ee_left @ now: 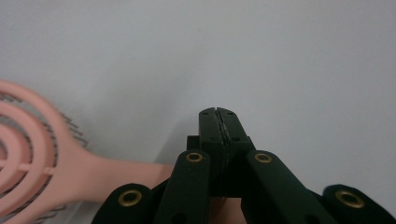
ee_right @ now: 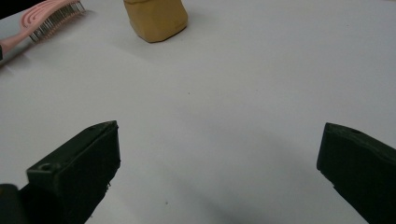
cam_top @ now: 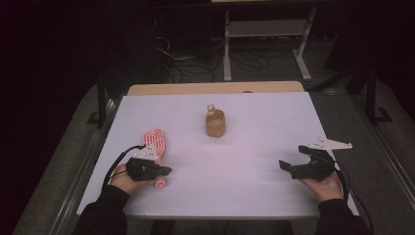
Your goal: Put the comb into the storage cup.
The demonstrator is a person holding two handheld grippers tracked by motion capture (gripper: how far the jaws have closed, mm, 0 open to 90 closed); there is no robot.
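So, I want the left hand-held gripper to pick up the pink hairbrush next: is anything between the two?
Nothing visible is. The left hand-held gripper has its jaws shut with nothing in them, right beside the pink hairbrush, whose handle runs under its body. The tan cup stands well off at mid-table.

A white surface [cam_top: 235,161] carries a pink hairbrush [cam_top: 155,142] lying flat near its left edge and a tan cup [cam_top: 215,123] standing upright toward the far middle, well apart.
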